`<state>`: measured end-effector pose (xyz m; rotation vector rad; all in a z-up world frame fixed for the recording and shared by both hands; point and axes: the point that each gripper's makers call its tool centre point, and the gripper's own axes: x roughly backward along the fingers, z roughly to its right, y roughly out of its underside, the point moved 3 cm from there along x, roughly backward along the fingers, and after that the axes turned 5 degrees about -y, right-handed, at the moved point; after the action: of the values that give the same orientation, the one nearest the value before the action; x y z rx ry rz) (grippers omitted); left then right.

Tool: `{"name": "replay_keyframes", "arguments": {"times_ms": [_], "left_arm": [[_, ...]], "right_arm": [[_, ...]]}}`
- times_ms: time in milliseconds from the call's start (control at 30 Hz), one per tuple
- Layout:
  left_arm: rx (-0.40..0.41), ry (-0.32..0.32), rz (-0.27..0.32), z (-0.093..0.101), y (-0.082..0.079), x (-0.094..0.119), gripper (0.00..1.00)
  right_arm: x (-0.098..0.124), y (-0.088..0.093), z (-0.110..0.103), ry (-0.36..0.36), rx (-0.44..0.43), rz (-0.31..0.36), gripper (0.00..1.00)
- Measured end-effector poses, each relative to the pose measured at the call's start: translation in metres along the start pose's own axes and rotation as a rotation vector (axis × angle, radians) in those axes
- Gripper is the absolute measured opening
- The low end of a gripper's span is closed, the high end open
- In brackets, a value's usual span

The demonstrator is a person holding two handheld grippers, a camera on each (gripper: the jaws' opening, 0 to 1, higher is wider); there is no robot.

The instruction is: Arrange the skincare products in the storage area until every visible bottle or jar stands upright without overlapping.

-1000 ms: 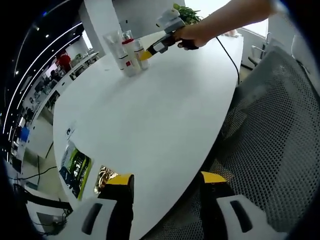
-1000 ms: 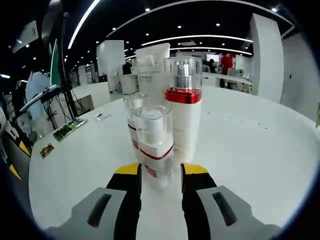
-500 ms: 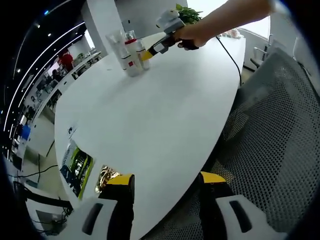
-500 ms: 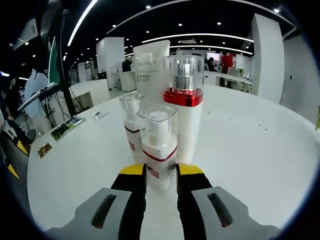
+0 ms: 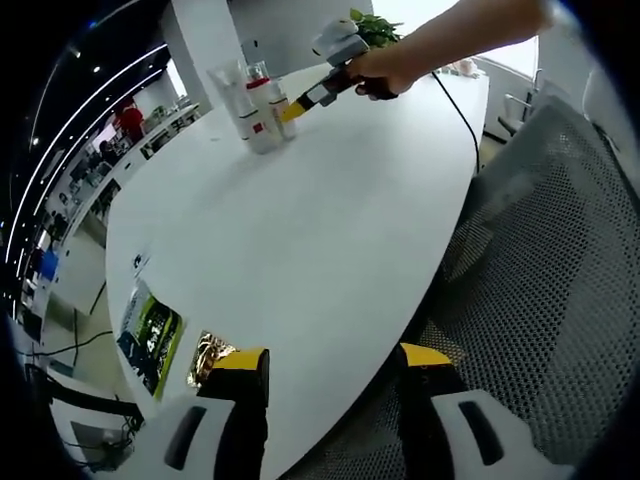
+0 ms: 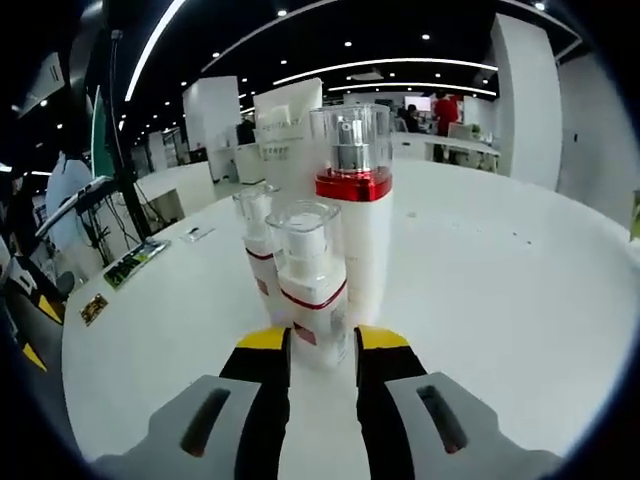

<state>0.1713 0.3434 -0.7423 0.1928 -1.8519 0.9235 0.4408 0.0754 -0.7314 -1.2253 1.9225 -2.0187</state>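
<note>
Far across the white table [image 5: 300, 240] stands a tight cluster of skincare bottles [image 5: 255, 105], with my right gripper [image 5: 292, 108], held by a person's hand, reaching into it. Seen close, a small clear-capped pump bottle with a red band [image 6: 312, 285] leans slightly between the jaws of my right gripper [image 6: 323, 342], which is shut on its base. Right behind it stand a tall white bottle with a red collar [image 6: 352, 230], a second small bottle [image 6: 256, 245] and a white tube [image 6: 285, 130]. My left gripper [image 5: 332, 370] hangs open over the table's near edge, holding nothing.
A grey mesh chair [image 5: 545, 260] sits against the table's right side. A green leaflet [image 5: 150, 335] and a gold packet [image 5: 212, 355] lie near the left gripper. A potted plant [image 5: 375, 28] stands at the far end. Another leaflet [image 6: 130, 262] lies left of the bottles.
The right jaws narrowed from wide apart onto the small pump bottle, which now leans a little. The left gripper stayed put.
</note>
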Motion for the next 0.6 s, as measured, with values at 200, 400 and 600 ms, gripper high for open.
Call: {"name": "replay_keyframes", "arguments": {"times_ms": [200, 400, 600], "left_arm": [[-0.01, 0.011, -0.009, 0.0019, 0.0013, -0.001, 0.53], [-0.013, 0.014, -0.014, 0.0016, 0.002, -0.001, 0.53], [-0.012, 0.013, -0.016, 0.0014, 0.0025, -0.0011, 0.53]], "right_arm": [[0.0001, 0.002, 0.0018, 0.016, 0.001, -0.012, 0.2], [-0.001, -0.0009, 0.0025, 0.014, 0.009, -0.009, 0.17], [-0.0022, -0.0025, 0.0036, 0.01, 0.026, -0.013, 0.15]]}}
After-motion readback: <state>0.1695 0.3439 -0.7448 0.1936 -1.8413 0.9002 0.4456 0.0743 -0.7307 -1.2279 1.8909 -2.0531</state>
